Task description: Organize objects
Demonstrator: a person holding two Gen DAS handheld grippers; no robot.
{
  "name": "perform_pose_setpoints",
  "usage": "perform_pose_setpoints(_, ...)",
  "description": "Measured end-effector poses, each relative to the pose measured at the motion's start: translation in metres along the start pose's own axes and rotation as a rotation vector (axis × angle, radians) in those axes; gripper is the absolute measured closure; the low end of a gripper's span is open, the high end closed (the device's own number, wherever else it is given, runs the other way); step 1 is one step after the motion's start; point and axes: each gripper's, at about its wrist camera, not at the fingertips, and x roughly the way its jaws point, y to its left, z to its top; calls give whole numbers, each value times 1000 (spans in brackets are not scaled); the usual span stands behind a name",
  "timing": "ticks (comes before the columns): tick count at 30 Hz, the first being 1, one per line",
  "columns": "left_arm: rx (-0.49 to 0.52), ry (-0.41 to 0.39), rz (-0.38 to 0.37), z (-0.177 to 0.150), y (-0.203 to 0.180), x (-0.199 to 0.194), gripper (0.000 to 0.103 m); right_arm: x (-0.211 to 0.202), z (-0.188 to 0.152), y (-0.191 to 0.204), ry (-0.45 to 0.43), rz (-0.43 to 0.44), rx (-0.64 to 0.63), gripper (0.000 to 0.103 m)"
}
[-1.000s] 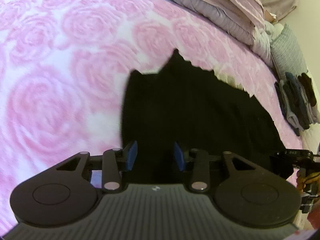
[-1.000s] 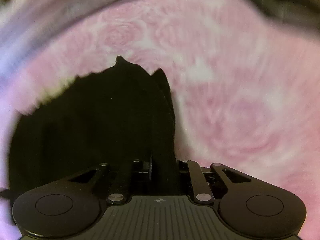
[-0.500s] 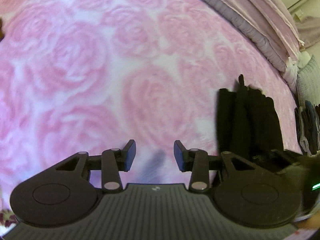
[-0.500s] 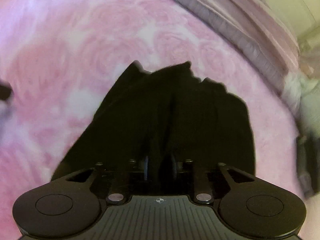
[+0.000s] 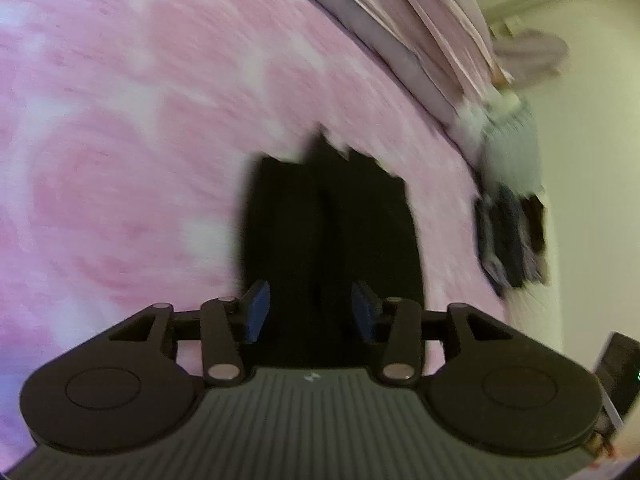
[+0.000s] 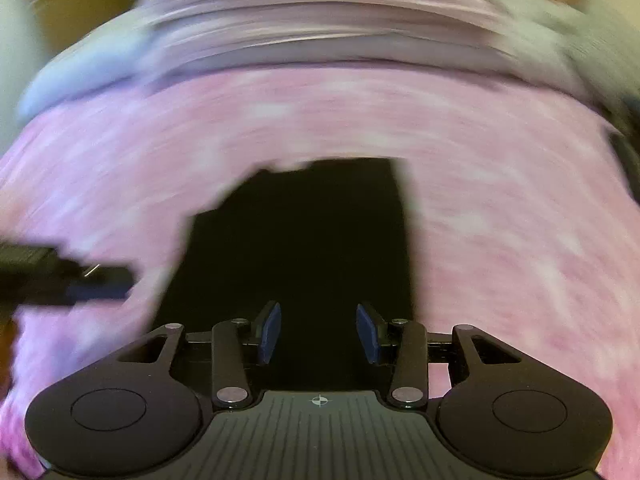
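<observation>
A folded black garment (image 5: 328, 224) lies on the pink rose-patterned bed cover (image 5: 120, 140). My left gripper (image 5: 308, 308) is open just above its near end, its blue pads either side of the cloth and holding nothing. In the right wrist view the same black garment (image 6: 304, 240) lies flat ahead. My right gripper (image 6: 318, 332) is open over its near edge and empty. The left gripper (image 6: 60, 280) shows as a dark blurred shape at the left edge of that view. Both views are motion-blurred.
Folded lilac and grey bedding (image 5: 400, 28) is stacked along the far side of the bed. A pile of dark folded clothes (image 5: 512, 236) sits at the right edge beside a grey cushion (image 5: 508, 152). A pale wall (image 5: 592, 160) is beyond.
My right gripper has opened and let go of the black garment, which now lies folded on the bed. My left gripper has swung back over the garment, still open.
</observation>
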Motion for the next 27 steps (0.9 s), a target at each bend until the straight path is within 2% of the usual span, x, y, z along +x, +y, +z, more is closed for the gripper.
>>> perform_pose_setpoints(3,18,69,-16,6,-15,37,52,26,7,-54,48,-112,182,65)
perform_pose_setpoints(5,41,92,11,8,-22,60,51,47,8,-85,85,-118,313,65)
perform_pose_setpoints(8,60,116,40,11,-27,83,51,73,8,-111,127,-42,476,65)
perform_pose_setpoints(12,87,108,40,14,-32,91,54,91,6,-122,185,69,582,65)
perform_pose_setpoints(17,91,91,38,27,-37,113,54,108,17,-121,207,54,524,65)
perform_pose_setpoints(18,78,88,30,29,-35,117,59,109,19,-122,211,50,508,65)
perform_pose_setpoints(19,69,83,24,31,-34,120,65,113,19,-123,212,45,489,65)
perform_pose_setpoints(20,77,75,35,32,-35,122,83,118,22,-121,213,39,467,65)
perform_pose_setpoints(21,96,66,46,33,-37,122,96,124,25,-118,214,31,440,65)
perform_pose_setpoints(25,205,-39,74,27,-55,87,96,127,34,-93,206,15,299,65)
perform_pose_setpoints(27,222,-71,87,24,-57,70,96,124,39,-73,190,-10,194,65)
